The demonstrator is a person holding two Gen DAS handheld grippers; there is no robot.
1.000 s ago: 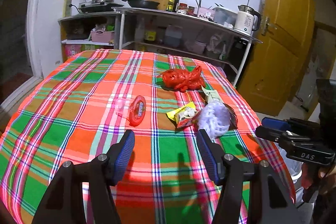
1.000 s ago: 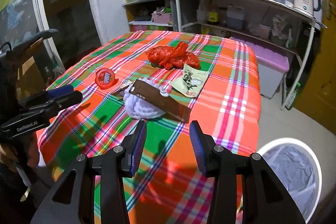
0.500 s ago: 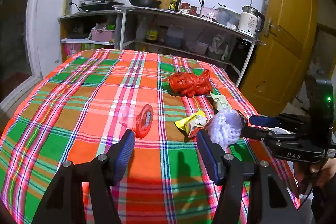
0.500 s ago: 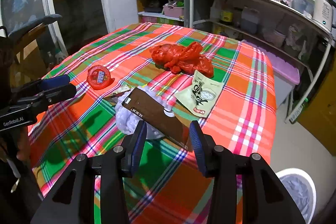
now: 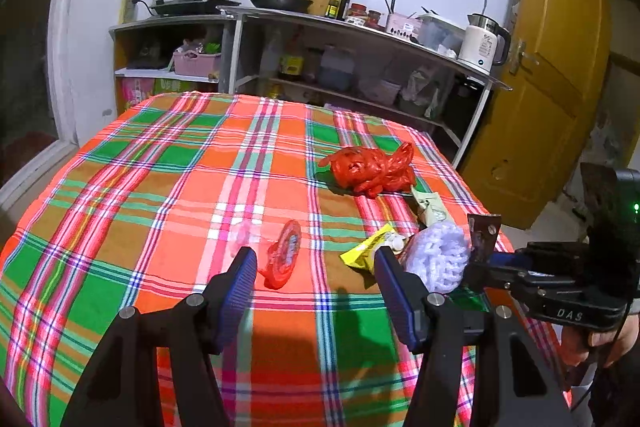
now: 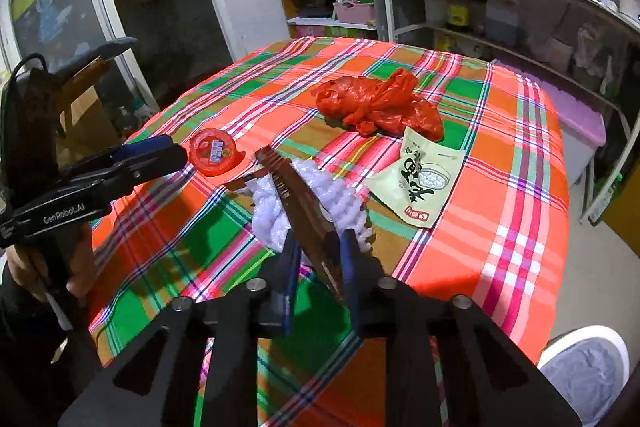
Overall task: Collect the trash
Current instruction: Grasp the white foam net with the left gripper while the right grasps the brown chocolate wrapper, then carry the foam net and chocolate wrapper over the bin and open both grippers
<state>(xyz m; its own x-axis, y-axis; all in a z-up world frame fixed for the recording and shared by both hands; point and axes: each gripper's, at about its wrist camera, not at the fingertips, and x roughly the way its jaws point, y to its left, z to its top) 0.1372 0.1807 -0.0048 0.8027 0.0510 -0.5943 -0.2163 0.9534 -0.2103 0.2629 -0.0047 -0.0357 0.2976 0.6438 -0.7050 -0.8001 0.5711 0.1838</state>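
Several pieces of trash lie on the bench [image 6: 520, 155] with its checked cloth, and one of them is now between the jaws of the right hand-held gripper [image 6: 318, 251]. It is the brown wrapper [image 6: 296, 203], a long flat piece. Its long axis runs straight away from this gripper, from the fingertips up and a little to the left, over the white foam net [image 6: 272, 215] below it. The jaws are closing on the near end of the wrapper, and the pads seem to press its two faces already. The far end is free.

The left hand-held gripper [image 5: 314, 281] is wide open and holds nothing. Just ahead of it lie the red round lid [image 5: 284, 255] and, slightly to its right, the yellow packet [image 5: 366, 247]; these are nearer to the left hand. The red plastic bag [image 6: 376, 105] and the pale green pouch [image 6: 420, 183] are further ahead of the right gripper.

A white bin [image 6: 584, 359] stands on the floor, low and to the right of the right gripper, so I judge the wrapper should be lifted and carried to that side.
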